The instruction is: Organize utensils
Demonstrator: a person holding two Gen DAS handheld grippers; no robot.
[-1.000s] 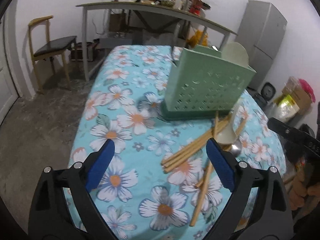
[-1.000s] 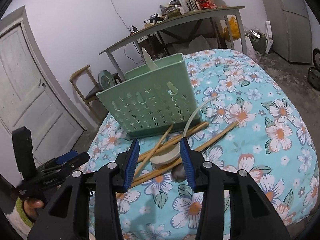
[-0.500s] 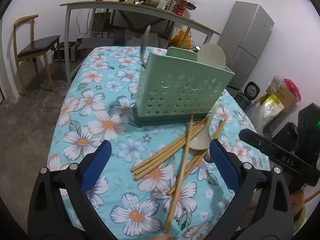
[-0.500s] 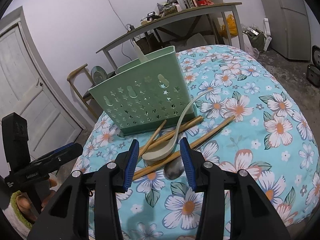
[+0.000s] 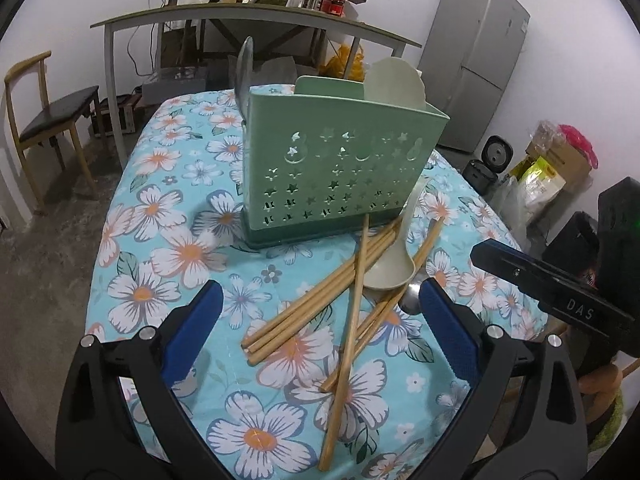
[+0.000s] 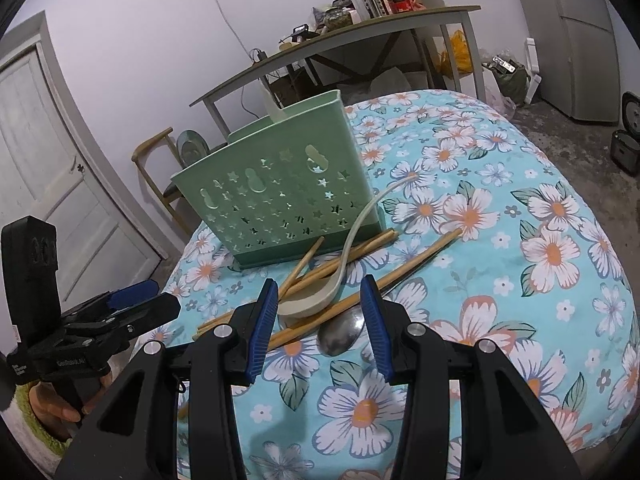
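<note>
Left gripper (image 5: 318,324) was released, blue pads (image 5: 192,330) wide apart w/ nothing between them, hovering above the near ends of the wooden chopsticks (image 5: 320,308). The chopsticks lay in a loose crossed pile on the floral-cloth desk (image 5: 160,208), far ends touching the base of the green perforated utensil holder (image 5: 340,172), which stood upright approx. mid-desk. In the holder: a grey utensil (image 5: 244,72) at its left end, a cream one (image 5: 394,84) at its right; what kind, hard to tell. A cream ladle (image 5: 394,268) lay across the chopsticks, handle leaning on the holder's right corner. Just right of the ladle's bowl lay a metal spoon (image 6: 340,330), partly under a chopstick. Right gripper (image 6: 320,320) was also released, half-open, holding nothing, pads either side of the ladle bowl and spoon, prob. above them, not touching.
</note>
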